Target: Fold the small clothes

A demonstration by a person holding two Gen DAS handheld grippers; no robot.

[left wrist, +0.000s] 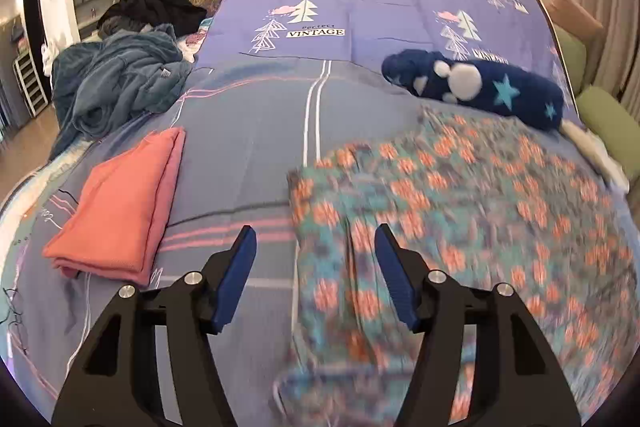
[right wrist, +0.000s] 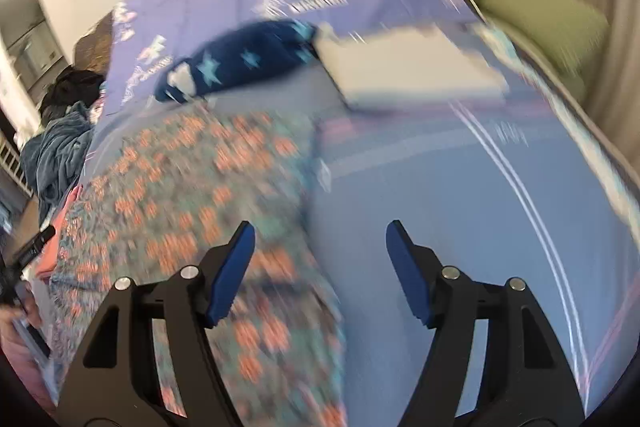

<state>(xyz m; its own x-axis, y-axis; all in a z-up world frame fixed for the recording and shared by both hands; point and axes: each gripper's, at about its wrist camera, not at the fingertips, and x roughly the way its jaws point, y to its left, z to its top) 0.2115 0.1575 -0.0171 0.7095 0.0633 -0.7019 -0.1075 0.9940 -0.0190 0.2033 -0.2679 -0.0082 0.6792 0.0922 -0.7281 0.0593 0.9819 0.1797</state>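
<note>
Floral garment (left wrist: 460, 211) — long axis toward camera | left hand-held gripper (left wrist: 316, 267) spread | right hand-held gripper (right wrist: 320, 267) spread

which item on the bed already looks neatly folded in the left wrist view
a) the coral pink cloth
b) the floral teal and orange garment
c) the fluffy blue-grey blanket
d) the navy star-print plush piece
a: the coral pink cloth lies as a flat, squared stack with layered edges, while the floral teal and orange garment is spread out loose.

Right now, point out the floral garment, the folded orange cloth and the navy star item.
floral garment (left wrist: 460, 211), left wrist view, middle.
folded orange cloth (left wrist: 120, 203), left wrist view, top layer.
navy star item (left wrist: 480, 87), left wrist view, middle.
</note>
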